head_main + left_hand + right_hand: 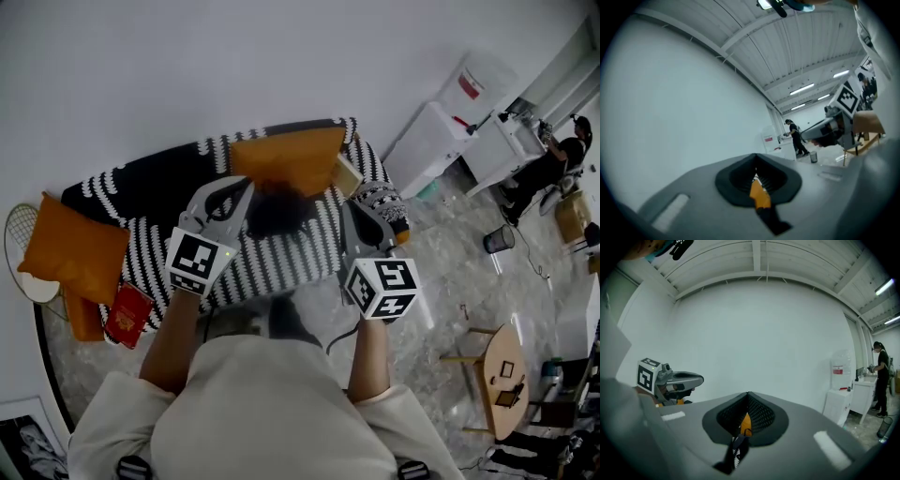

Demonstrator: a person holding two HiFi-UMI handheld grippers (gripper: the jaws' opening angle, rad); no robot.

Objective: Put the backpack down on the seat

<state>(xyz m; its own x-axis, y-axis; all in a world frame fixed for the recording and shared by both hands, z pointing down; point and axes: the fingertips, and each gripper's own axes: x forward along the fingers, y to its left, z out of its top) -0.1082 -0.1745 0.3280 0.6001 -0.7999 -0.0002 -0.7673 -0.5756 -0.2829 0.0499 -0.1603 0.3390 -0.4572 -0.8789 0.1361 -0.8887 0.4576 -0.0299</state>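
The orange-brown backpack (286, 159), with a black part (272, 208) below it, hangs over the black-and-white patterned sofa seat (281, 253), between my two grippers. At the pack's left side my left gripper (241, 189) is shut, and the left gripper view shows an orange and black strap (761, 196) pinched in its jaws. On the pack's right my right gripper (360, 212) is also shut. An orange tab and a black-and-white strap (736, 448) sit in its jaws. Both grippers point up toward the wall and ceiling.
An orange cushion (75, 248) and a red booklet (129, 314) lie at the sofa's left end. A white water dispenser (473, 84) and cabinet stand at the right, with a person (553, 159) beyond. A small wooden table (502, 375) and a bin (499, 239) stand on the floor.
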